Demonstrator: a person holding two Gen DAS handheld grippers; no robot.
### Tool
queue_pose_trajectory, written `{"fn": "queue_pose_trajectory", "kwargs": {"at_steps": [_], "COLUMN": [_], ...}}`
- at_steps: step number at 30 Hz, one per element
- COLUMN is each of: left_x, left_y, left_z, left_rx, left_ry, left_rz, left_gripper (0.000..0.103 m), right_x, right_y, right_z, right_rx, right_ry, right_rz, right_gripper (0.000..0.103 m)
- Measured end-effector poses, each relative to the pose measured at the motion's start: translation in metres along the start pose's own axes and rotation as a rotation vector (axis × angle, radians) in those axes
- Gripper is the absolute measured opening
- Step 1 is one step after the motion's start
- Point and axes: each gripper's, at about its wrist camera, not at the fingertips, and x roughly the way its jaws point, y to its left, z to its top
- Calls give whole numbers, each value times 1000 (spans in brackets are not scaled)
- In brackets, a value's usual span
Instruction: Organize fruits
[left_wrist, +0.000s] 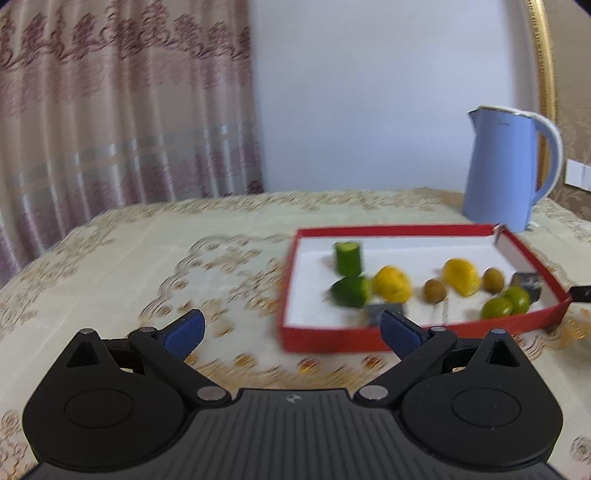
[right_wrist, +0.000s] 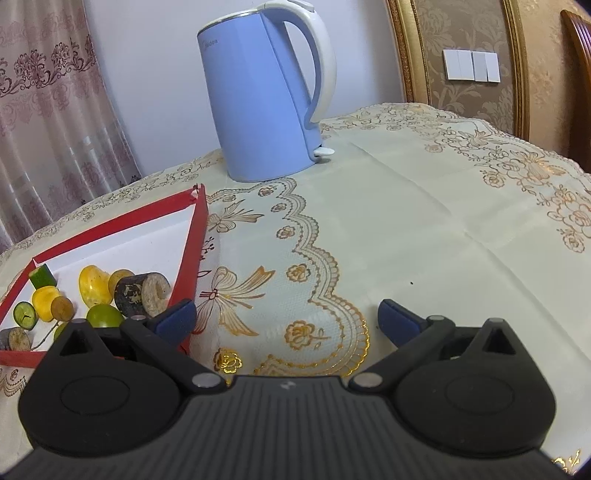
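The left tongs (left_wrist: 291, 330) are held wide apart with nothing between them, above the tabletop (left_wrist: 147, 258). Beyond them, green, yellow and brown fruits (left_wrist: 391, 282) are seen blurred inside a red tray (left_wrist: 325, 338). A blue kettle (left_wrist: 506, 166) is set just behind the tray.

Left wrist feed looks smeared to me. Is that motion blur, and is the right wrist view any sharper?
Left wrist view: yes, the red tray and fruit are streaked sideways, the kettle soft. Right wrist view: sharp, with the tablecloth pattern crisp; fisheye bending at the edges in both.
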Motion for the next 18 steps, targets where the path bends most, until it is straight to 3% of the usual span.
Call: {"fn": "queue_pose_trajectory", "kwargs": {"at_steps": [8, 18], "left_x": [5, 22], "left_y": [14, -5], "left_z": [-20, -27], "left_rx": [-21, 99], "left_ry": [52, 146], "left_rz": [14, 10], "left_gripper": [102, 102], "right_x": [0, 0], "right_y": [0, 0], "right_z": [0, 0], "right_rx": [0, 1], "right_ry": [0, 0], "right_rz": [-3, -2], "right_gripper": [103, 103]}}
